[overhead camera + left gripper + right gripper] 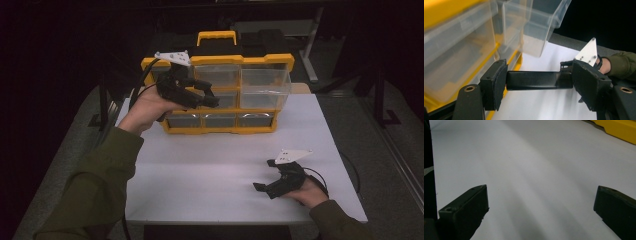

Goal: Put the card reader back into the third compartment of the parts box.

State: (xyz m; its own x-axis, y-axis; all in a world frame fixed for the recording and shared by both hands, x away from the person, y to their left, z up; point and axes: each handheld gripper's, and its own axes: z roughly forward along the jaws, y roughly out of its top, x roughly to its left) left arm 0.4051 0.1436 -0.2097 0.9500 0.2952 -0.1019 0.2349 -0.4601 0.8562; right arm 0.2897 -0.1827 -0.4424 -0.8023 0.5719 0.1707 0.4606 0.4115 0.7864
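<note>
My left gripper (pixel 204 98) is held up in front of a yellow organizer (pixel 220 60) with clear drawers, level with its middle row. In the left gripper view its jaws (pixel 539 80) are shut on a black rectangular bar (pixel 529 80) that spans crosswise from pad to pad. The organizer's upper right drawer (pixel 265 81) is pulled out and also appears as a clear drawer (pixel 537 27). My right gripper (pixel 265 175) rests on the white table (pixel 200 170) near the front right, jaws open (pixel 541 202) with nothing between them.
The organizer stands upright at the back of the table, a yellow carry handle (pixel 216 36) on top. Its yellow base corner (pixel 621 128) lies far ahead of the right gripper. Dark floor and a metal frame surround the table.
</note>
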